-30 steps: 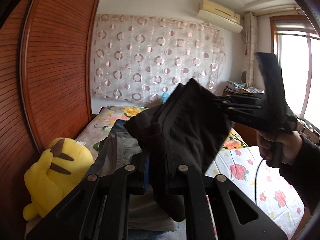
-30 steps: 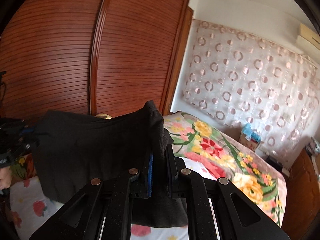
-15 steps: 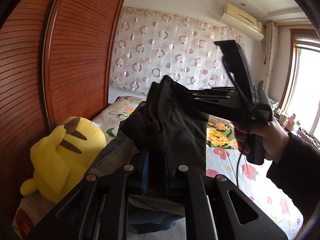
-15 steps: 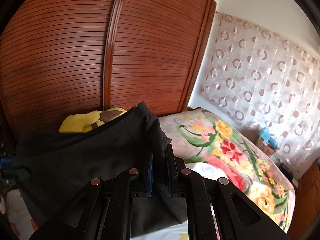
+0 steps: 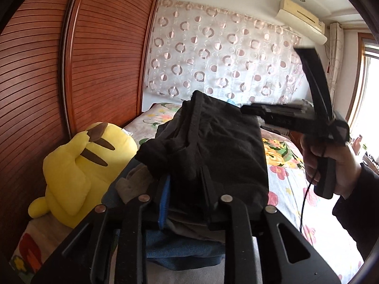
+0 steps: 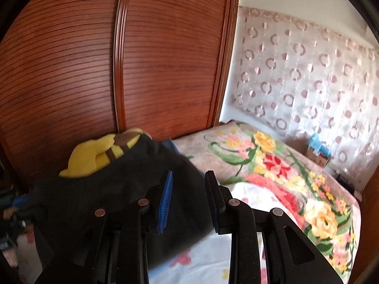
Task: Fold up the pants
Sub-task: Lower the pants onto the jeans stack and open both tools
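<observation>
The pants point(image 5: 213, 146) lie on a pile of clothes point(image 5: 180, 248) on the bed point(image 5: 284, 189). A plush toy point(image 5: 78, 165) sits left of them, against the wardrobe point(image 5: 47, 82). The curtain point(image 5: 225, 59) hangs behind the bed.

A home bedroom: a bed point(image 6: 272, 165) with flowery covers, a yellow plush toy point(image 5: 78, 170), a big wooden wardrobe point(image 6: 94, 71), dotted curtains point(image 5: 225, 59), probably an air conditioner point(image 5: 300, 21).

Daylight from window point(image 5: 369, 90) at right, blown-out glare there, fisheye-bent dark edges, slight motion blur
</observation>
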Tool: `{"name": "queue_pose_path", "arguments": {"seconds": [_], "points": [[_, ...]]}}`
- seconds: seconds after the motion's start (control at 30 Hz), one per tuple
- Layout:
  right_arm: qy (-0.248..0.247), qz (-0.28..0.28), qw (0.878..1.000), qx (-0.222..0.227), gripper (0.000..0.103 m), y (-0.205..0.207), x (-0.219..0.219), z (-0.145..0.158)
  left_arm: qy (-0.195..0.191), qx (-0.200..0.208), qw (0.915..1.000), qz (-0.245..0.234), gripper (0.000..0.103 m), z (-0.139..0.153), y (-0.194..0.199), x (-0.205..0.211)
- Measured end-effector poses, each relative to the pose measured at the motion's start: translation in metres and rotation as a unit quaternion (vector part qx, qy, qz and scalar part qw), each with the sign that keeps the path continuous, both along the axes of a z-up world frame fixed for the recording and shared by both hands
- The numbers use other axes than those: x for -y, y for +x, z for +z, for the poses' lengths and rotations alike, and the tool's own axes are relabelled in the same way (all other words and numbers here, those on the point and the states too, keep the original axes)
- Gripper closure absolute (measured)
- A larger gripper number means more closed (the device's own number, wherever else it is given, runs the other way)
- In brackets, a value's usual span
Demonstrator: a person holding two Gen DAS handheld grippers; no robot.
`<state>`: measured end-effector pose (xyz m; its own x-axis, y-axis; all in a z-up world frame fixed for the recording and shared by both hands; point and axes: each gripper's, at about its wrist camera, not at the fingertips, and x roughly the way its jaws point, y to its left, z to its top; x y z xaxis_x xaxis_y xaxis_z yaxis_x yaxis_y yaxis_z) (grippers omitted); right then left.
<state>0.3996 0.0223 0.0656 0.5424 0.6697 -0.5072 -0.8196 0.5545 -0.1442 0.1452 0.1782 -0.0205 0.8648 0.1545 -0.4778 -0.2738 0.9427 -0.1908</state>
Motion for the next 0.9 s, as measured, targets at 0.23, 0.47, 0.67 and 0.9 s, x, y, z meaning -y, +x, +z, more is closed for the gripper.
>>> {"name": "queue_pose_path", "arguments": {"seconds": [0.23,0.47,0.67,0.9], "points": [[-0.003,-0.082,0.996,-0.03,0.074,0.034,0.009,-0.008,0.003,-0.001,1.0,-0.005,0.055,0.001,-0.003,0.0],[0.021,-0.083,0.995,-0.041,0.074,0.007,0.02,0.007,0.035,-0.003,0.9993,-0.016,0.054,0.009,-0.009,0.007],[0.038,-0.073,0.996,-0.038,0.074,-0.036,0.052,0.011,0.055,-0.004,0.9982,-0.025,0.054,0.019,-0.018,0.018],[0.045,-0.064,0.996,-0.035,0.074,-0.07,0.077,0.012,0.066,-0.002,0.9971,-0.036,0.053,0.028,-0.029,0.026]]}}
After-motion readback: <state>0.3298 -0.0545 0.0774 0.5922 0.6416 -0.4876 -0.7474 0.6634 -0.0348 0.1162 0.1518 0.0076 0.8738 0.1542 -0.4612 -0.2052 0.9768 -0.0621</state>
